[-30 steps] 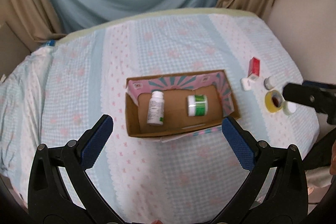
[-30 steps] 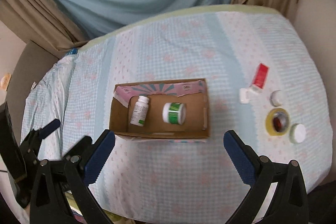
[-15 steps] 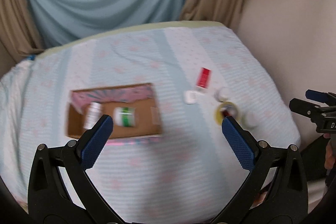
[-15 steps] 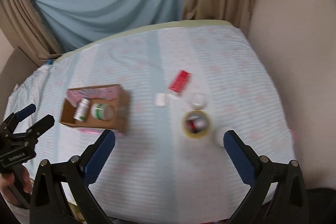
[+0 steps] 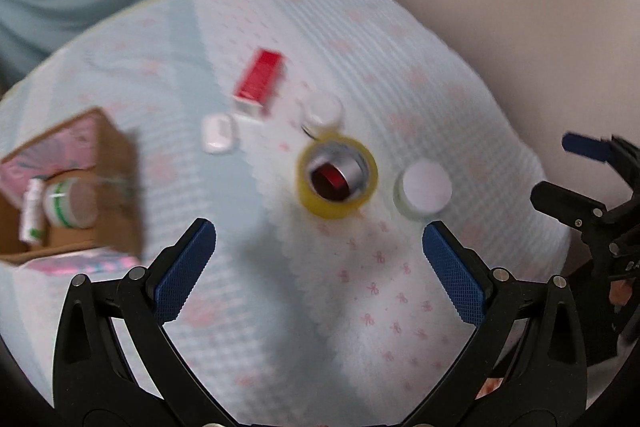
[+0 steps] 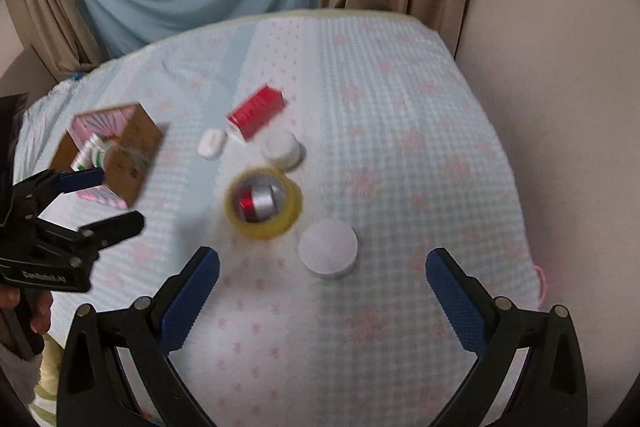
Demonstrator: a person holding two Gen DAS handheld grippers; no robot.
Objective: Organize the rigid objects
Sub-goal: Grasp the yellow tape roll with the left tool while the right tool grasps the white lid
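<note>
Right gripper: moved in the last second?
Yes. The right gripper swung rightward from facing the box; that box now sits far left, with the tape roll ahead.

On the cloth-covered table point(image 6: 400, 115), a cardboard box point(image 6: 132, 155) is sitting at the left, with a bottle point(image 5: 32, 215) and a jar point(image 5: 70, 205) lying side by side in it. To its right, a small case point(image 6: 211, 143) is lying just before a carton point(image 6: 256, 111). Nearer the cameras, a tape roll point(image 6: 262, 203) is lying between two capped tubs point(image 6: 282, 149) point(image 6: 328, 253), with a small can point(image 6: 262, 201) sitting inside the roll
</note>
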